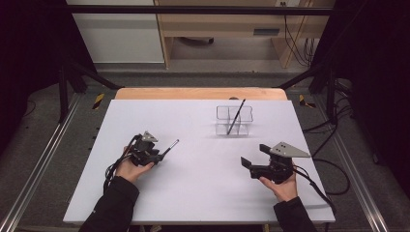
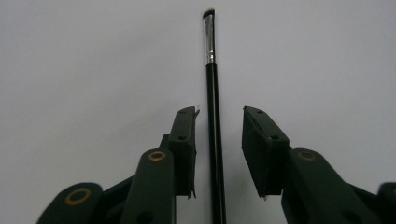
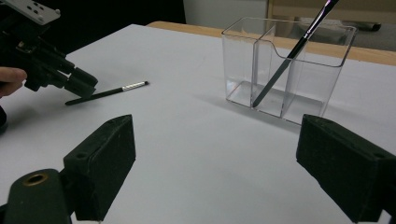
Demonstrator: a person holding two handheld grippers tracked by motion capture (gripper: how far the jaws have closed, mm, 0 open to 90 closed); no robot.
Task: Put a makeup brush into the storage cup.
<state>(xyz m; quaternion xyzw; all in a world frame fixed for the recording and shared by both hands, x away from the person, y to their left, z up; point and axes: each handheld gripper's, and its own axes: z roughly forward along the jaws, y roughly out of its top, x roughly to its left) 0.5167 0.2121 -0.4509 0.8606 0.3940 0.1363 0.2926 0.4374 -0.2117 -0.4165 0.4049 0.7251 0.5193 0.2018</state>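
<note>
A thin black makeup brush (image 2: 211, 93) with a silver ferrule lies flat on the white table top (image 1: 193, 188). My left gripper (image 2: 219, 113) is open, one jaw on each side of the handle with a gap on both sides. From above, that brush (image 1: 171, 146) sticks out up and right from the left gripper (image 1: 158, 153). A clear divided organizer (image 1: 234, 120) stands at the back centre-right with a second brush (image 1: 236, 117) leaning in it. My right gripper (image 1: 255, 155) rests open at the right, holding nothing. It faces the organizer (image 3: 299, 79) and its leaning brush (image 3: 285, 60).
A wooden table edge (image 1: 200, 93) shows behind the white top. Black frame posts and cables (image 1: 333, 125) stand around the table on the grey floor. In the right gripper view, the left gripper (image 3: 81, 80) and the lying brush (image 3: 107, 92) show at the far left.
</note>
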